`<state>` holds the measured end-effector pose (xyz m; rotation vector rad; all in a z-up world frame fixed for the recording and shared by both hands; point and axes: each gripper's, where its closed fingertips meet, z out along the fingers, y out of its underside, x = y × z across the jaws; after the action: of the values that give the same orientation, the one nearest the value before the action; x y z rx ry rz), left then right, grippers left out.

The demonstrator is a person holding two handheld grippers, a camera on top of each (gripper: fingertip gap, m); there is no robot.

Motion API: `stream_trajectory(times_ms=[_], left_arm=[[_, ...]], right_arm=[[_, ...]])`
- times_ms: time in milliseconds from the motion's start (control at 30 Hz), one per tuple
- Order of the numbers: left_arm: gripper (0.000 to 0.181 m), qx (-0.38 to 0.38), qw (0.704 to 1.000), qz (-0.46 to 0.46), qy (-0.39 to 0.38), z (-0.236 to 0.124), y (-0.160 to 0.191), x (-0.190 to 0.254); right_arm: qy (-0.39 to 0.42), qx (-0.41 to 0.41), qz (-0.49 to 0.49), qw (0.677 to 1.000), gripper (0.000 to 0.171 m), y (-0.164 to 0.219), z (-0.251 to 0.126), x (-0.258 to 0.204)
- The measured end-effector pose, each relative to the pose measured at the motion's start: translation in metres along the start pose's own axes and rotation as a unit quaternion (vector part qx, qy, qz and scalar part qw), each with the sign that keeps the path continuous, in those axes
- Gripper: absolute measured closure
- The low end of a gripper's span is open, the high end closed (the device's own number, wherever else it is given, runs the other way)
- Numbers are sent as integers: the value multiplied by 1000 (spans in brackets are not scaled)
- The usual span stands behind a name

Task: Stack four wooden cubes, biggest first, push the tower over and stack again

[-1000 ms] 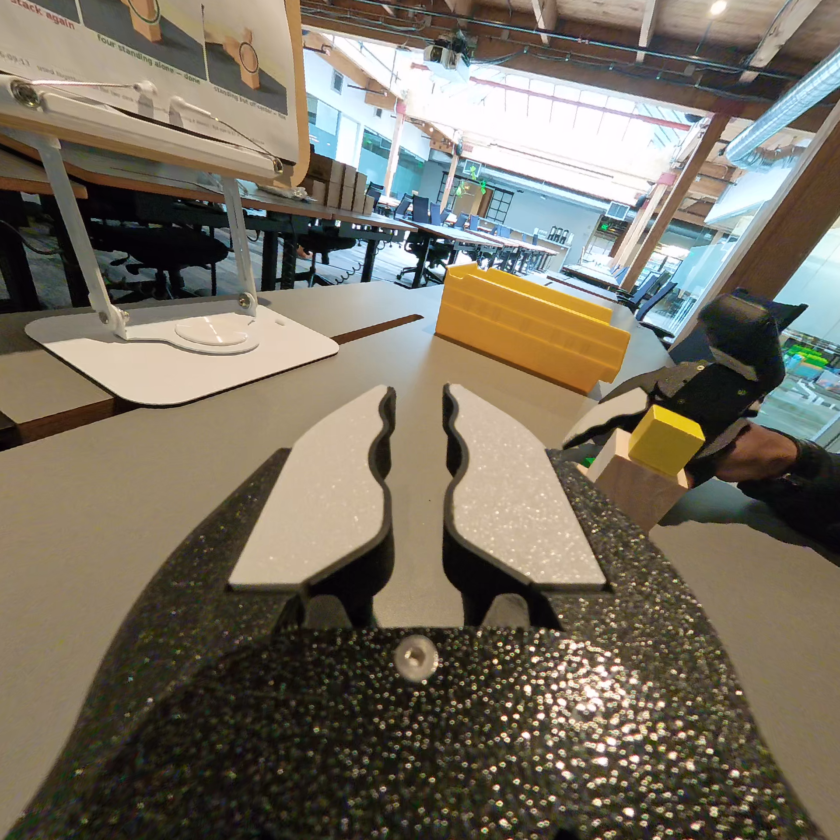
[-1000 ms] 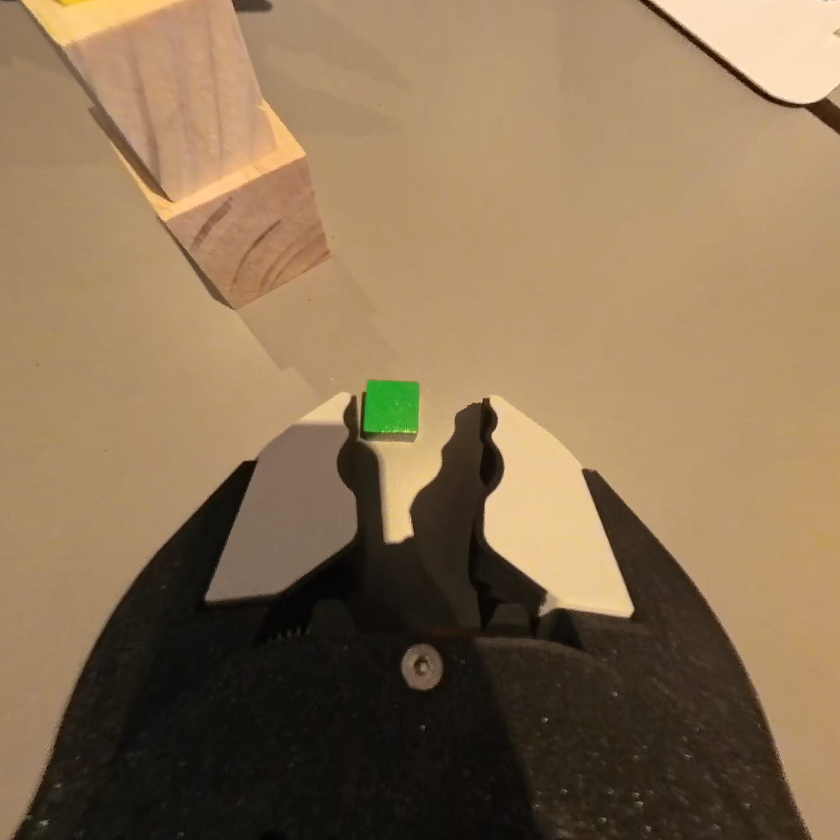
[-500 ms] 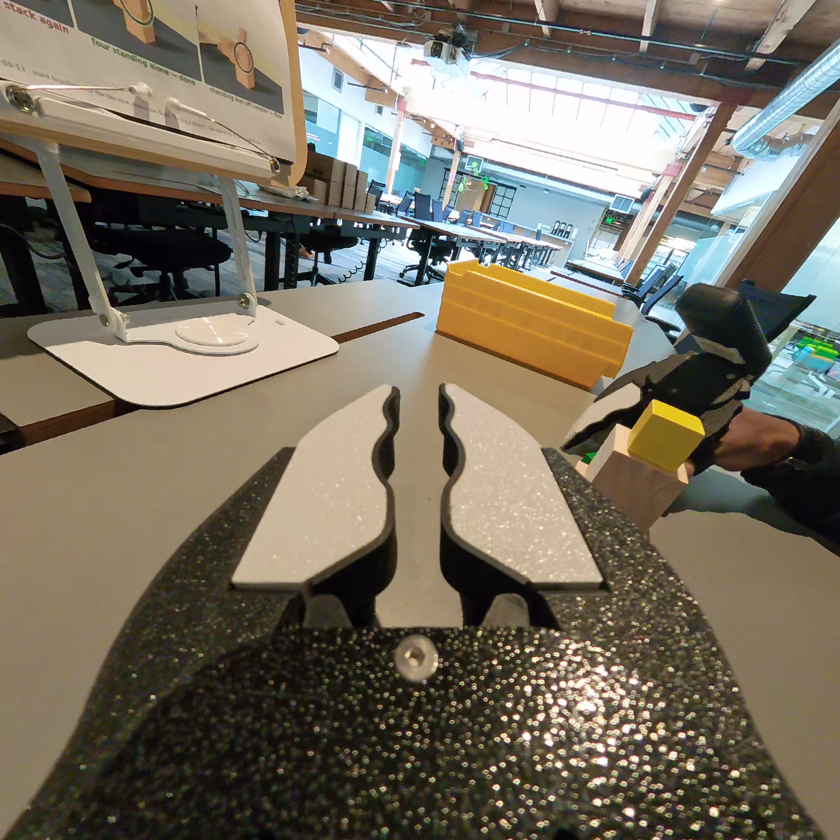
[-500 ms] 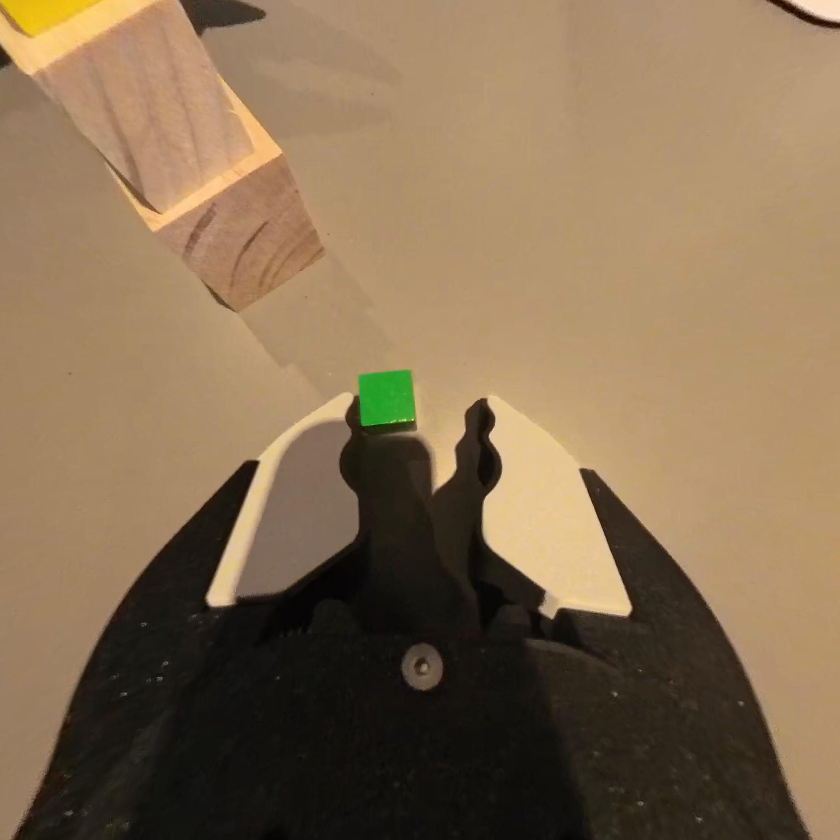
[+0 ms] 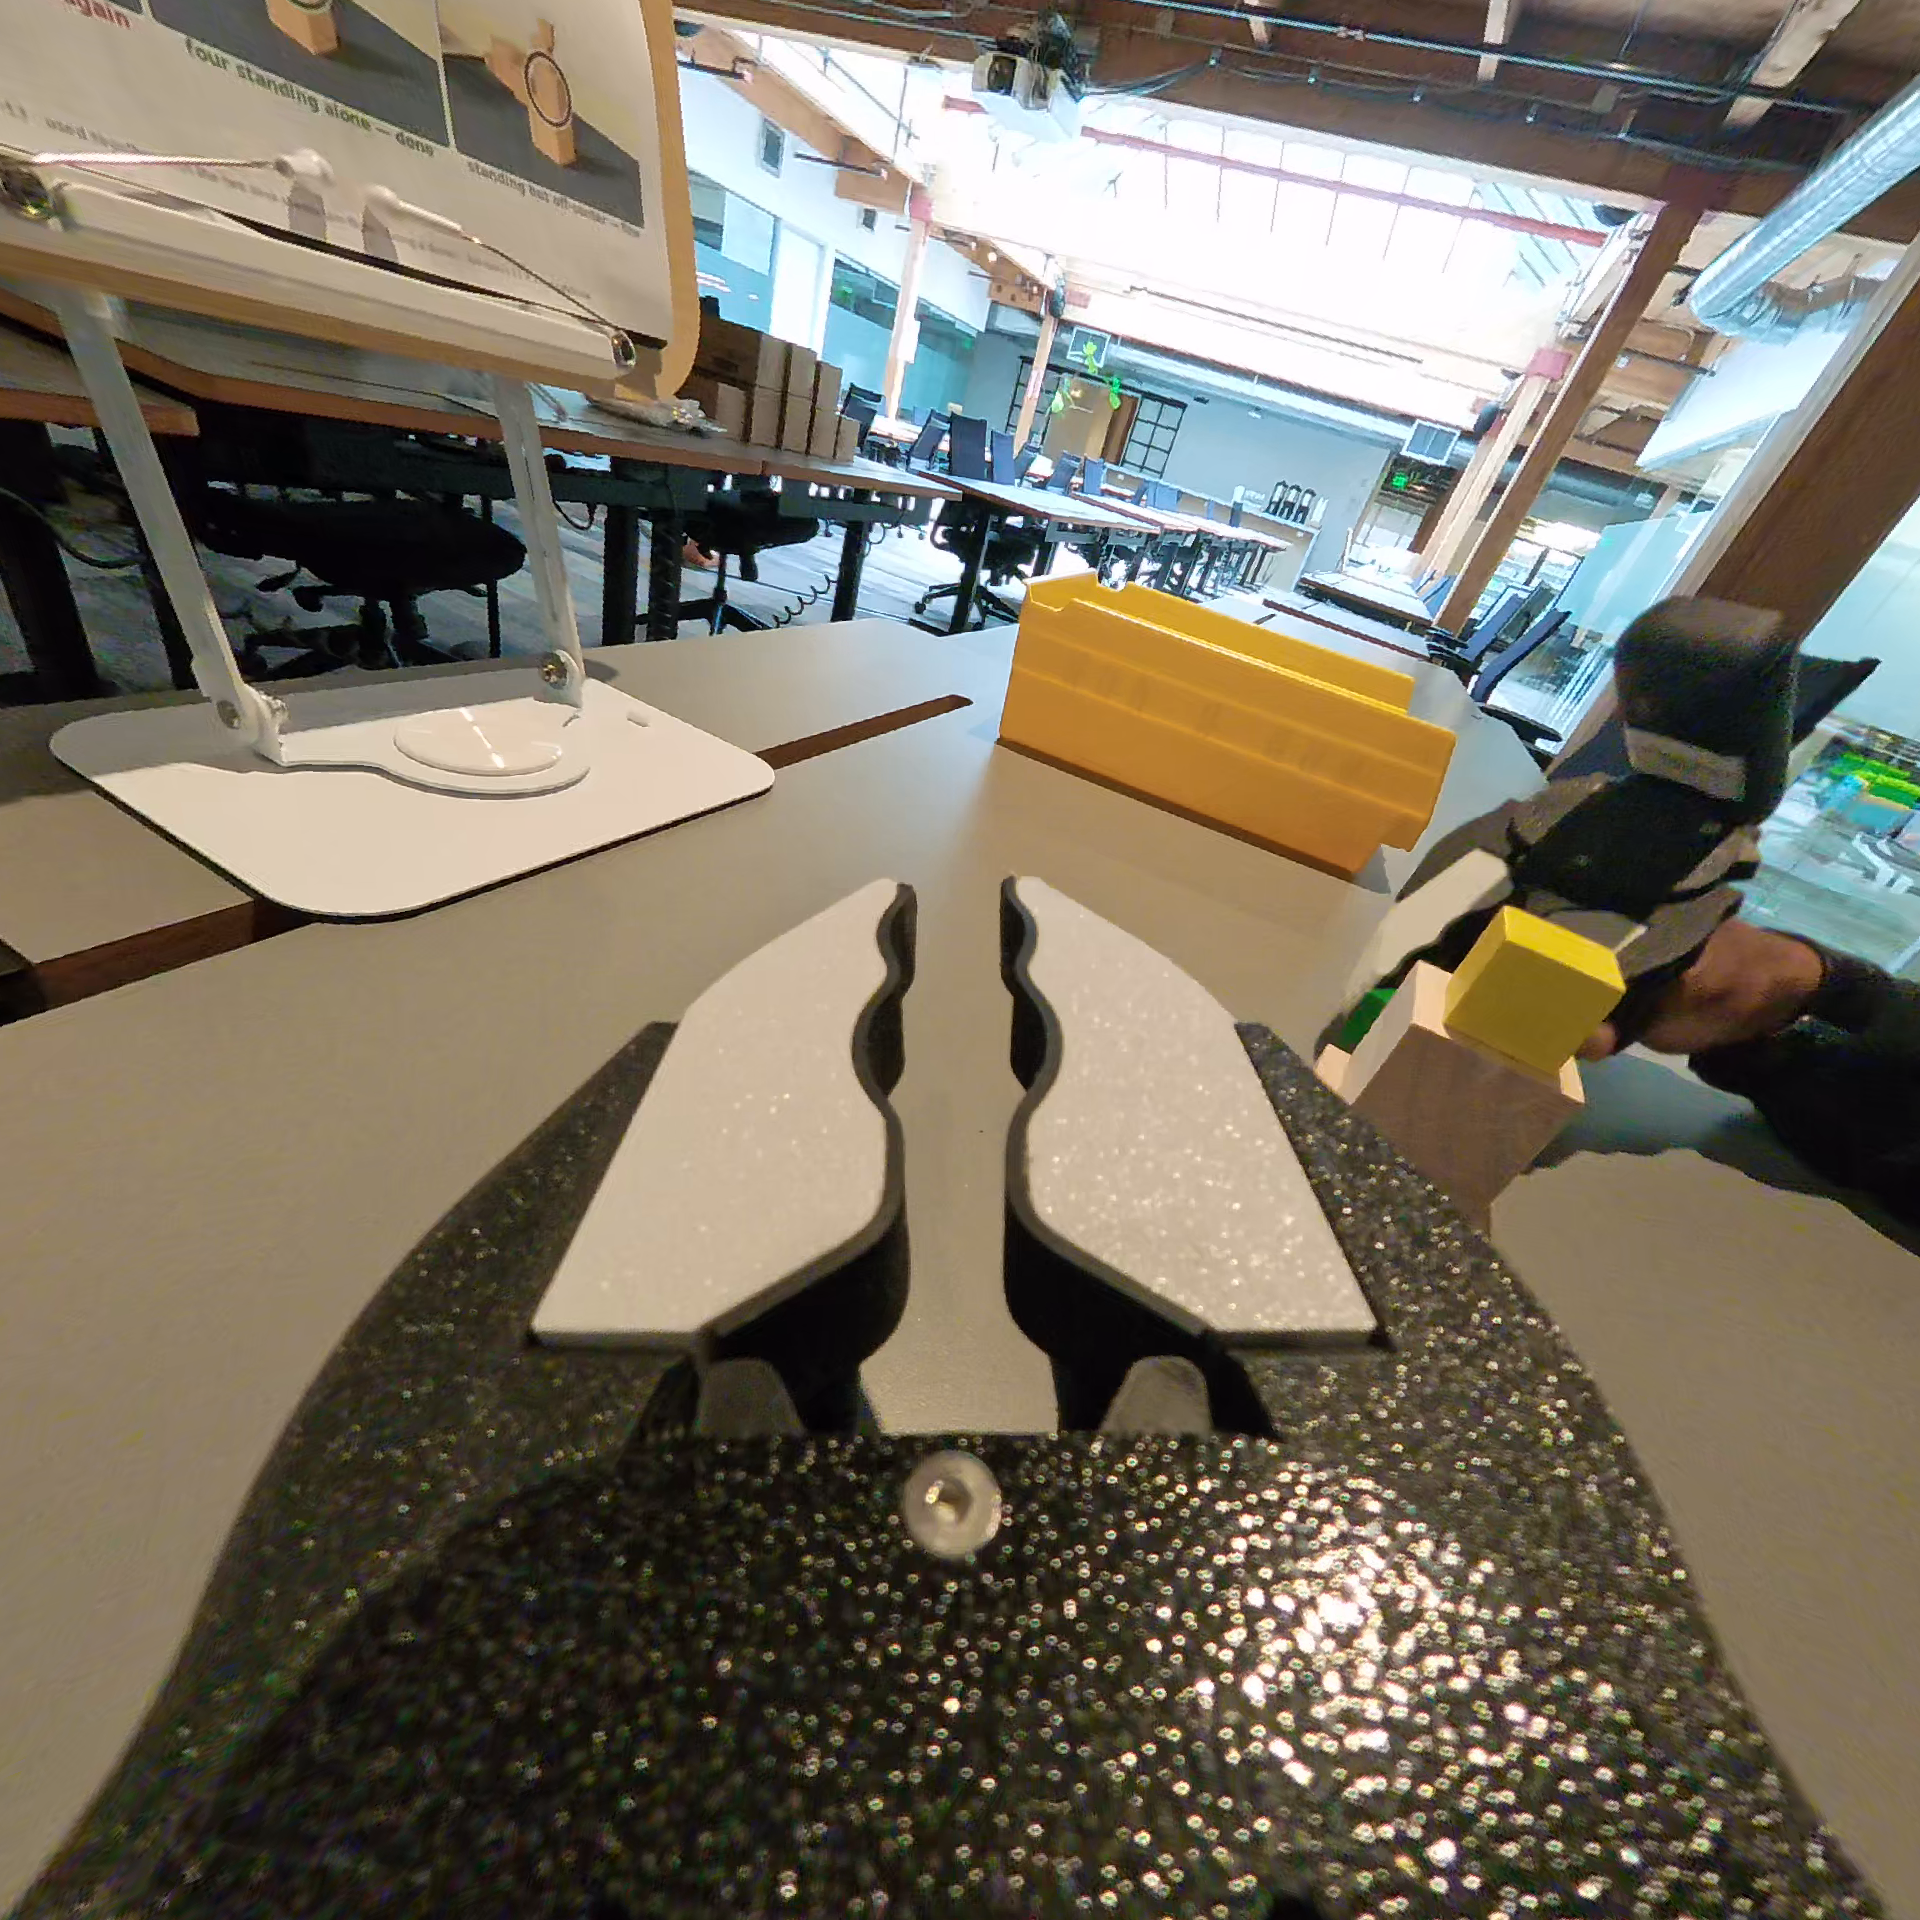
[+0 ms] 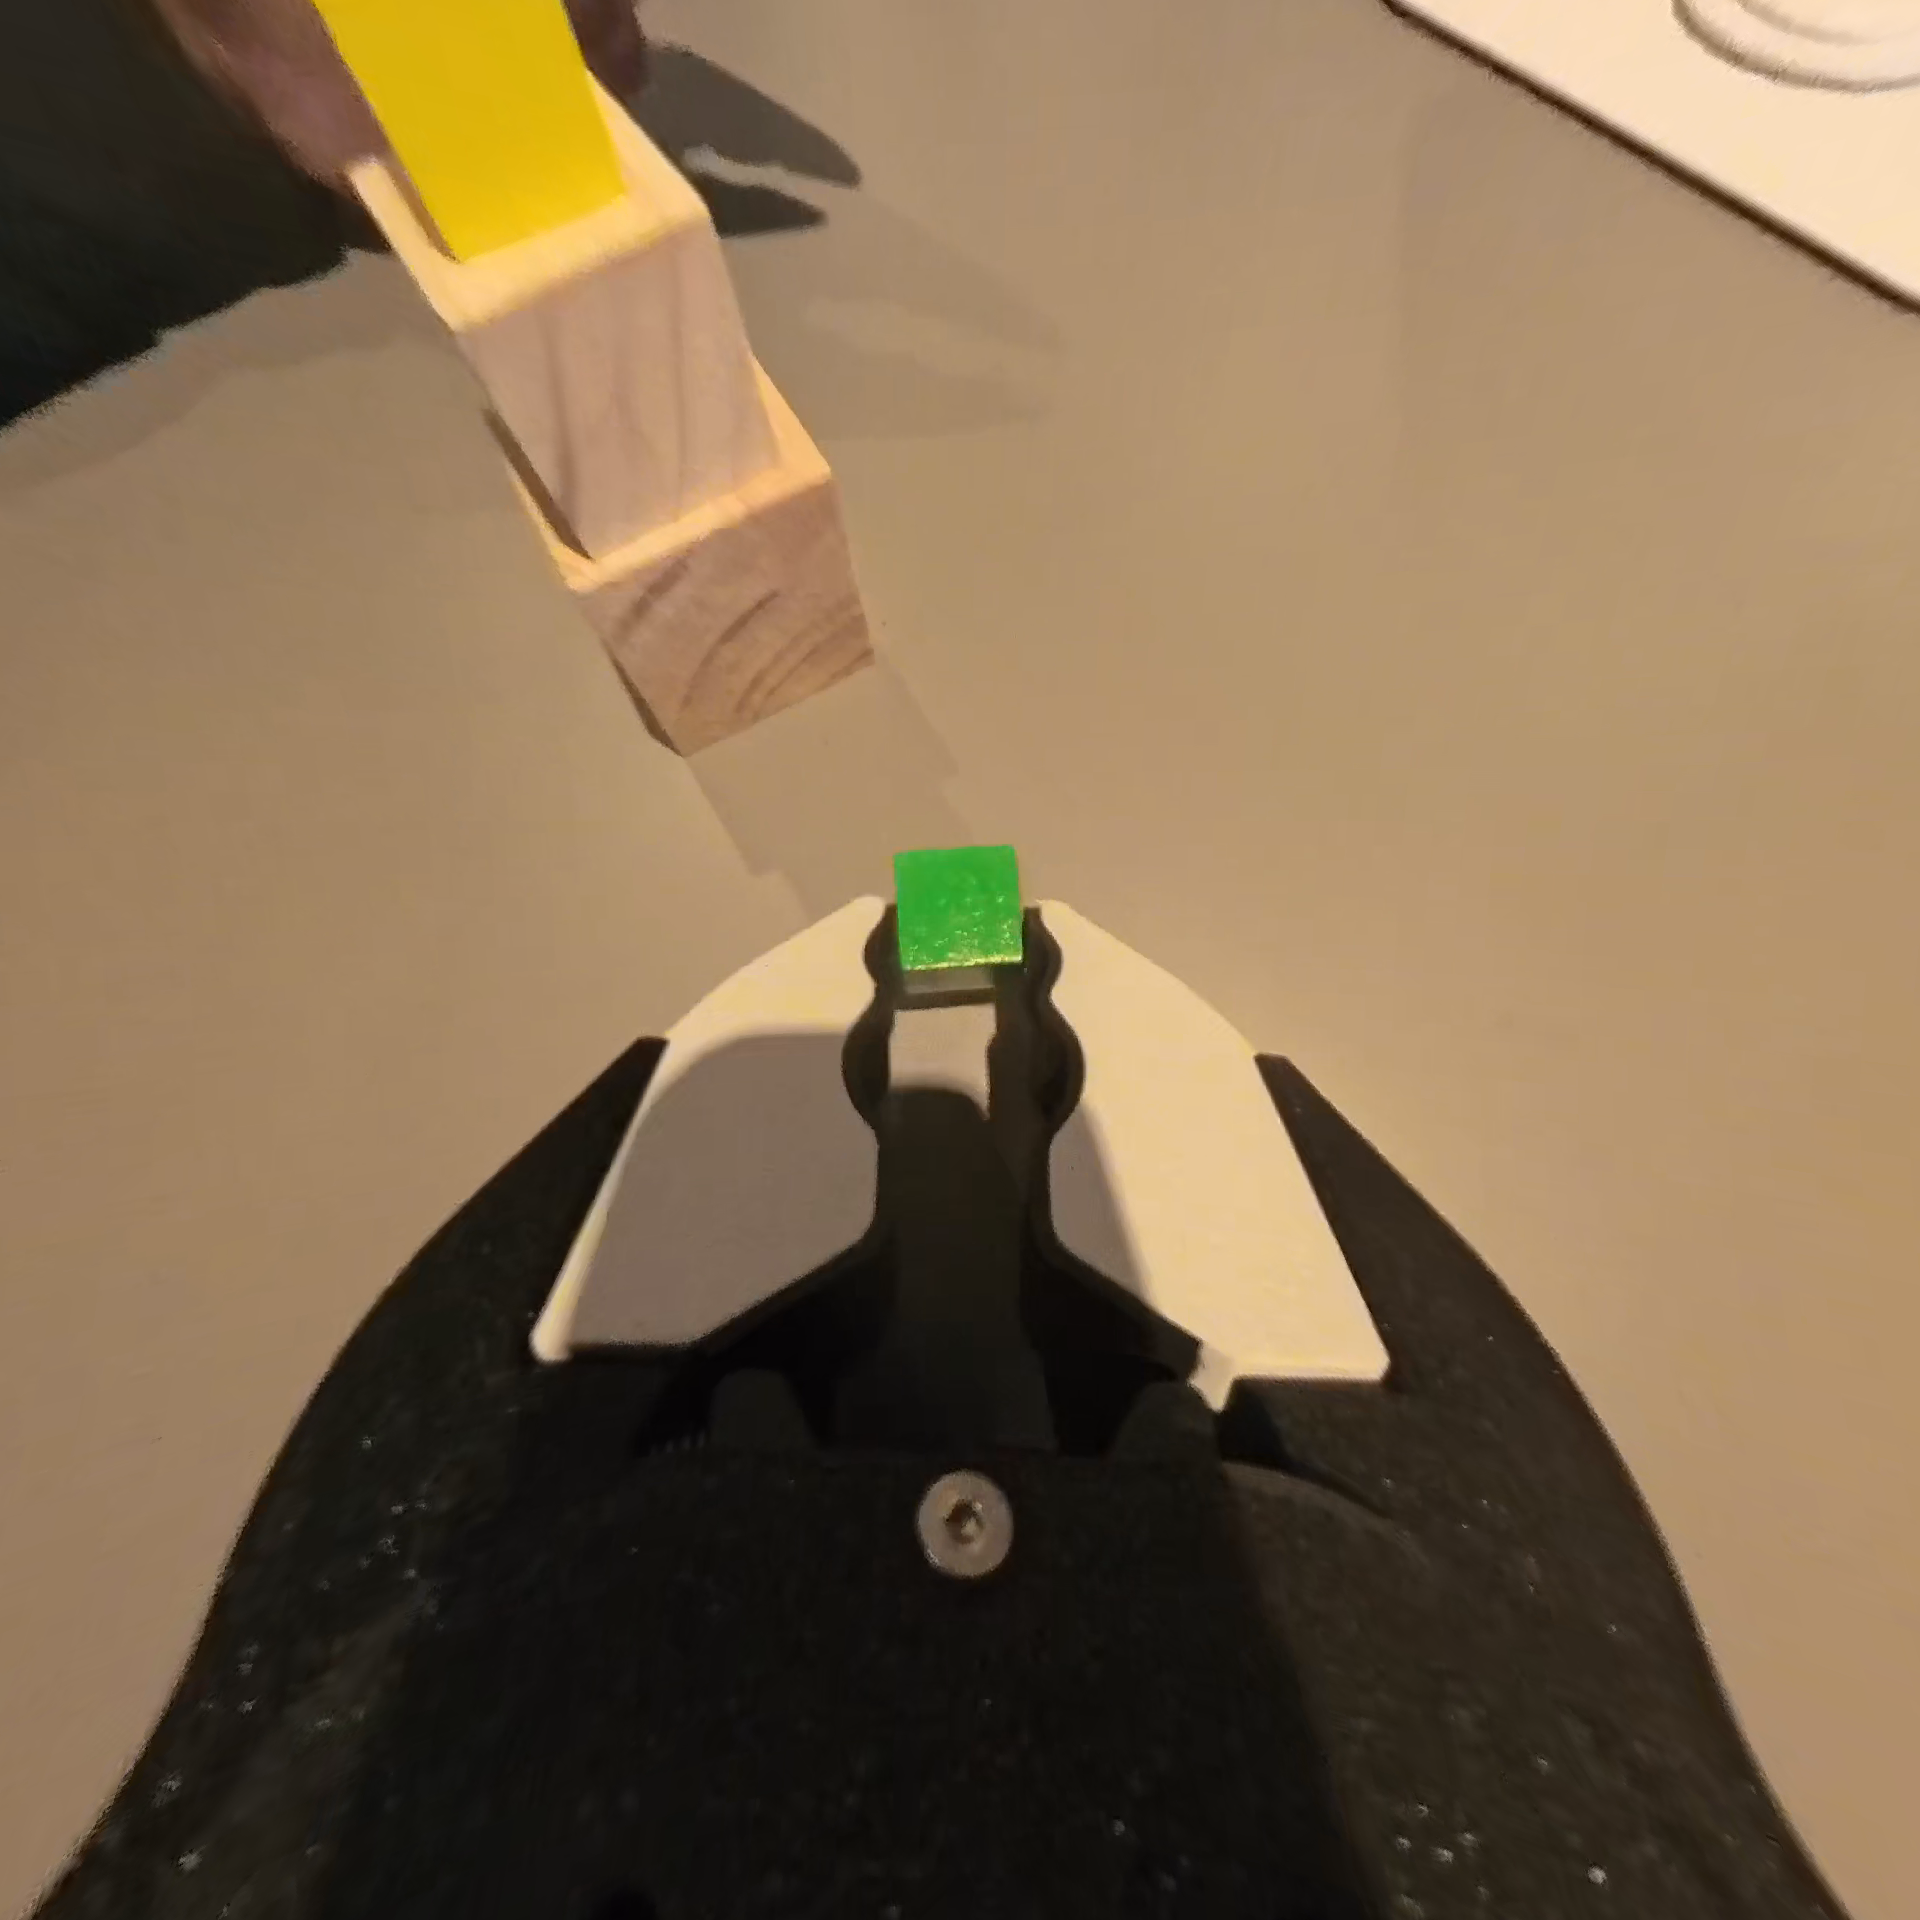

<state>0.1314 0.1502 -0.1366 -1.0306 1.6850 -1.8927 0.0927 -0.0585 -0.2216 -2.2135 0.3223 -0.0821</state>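
grey table (image 5: 312,1122) in open office, yellow bin (image 5: 1226,748) behind.

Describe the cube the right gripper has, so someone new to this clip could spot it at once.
Start at the grey table and find the tower of two bare wooden cubes topped by a yellow cube. Beside its base, the right gripper is shut on the green cube. It is the smallest cube, the only green one, and not yet stacked.
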Motion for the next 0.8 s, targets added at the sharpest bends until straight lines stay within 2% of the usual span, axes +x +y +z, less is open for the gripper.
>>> stream_trajectory(times_ms=[100,267,367,600,800], left_arm=[[166,-2,1000,3,0,0,1,0],[166,-5,1000,3,1,1,1,1],[166,-6,1000,3,4,1,1,2],[169,-21,1000,15,15,4,6,7],[172,-67,997,12,33,13,18,10]], right_arm=[[-33,33,-16,999,149,-26,-14,-6],[-92,75,-79,990,149,-105,-44,-23],[-122,75,-133,981,149,-138,-44,-40],[-205,62,-152,965,149,-139,-7,-66],[-208,80,-132,966,149,-138,-6,-62]])
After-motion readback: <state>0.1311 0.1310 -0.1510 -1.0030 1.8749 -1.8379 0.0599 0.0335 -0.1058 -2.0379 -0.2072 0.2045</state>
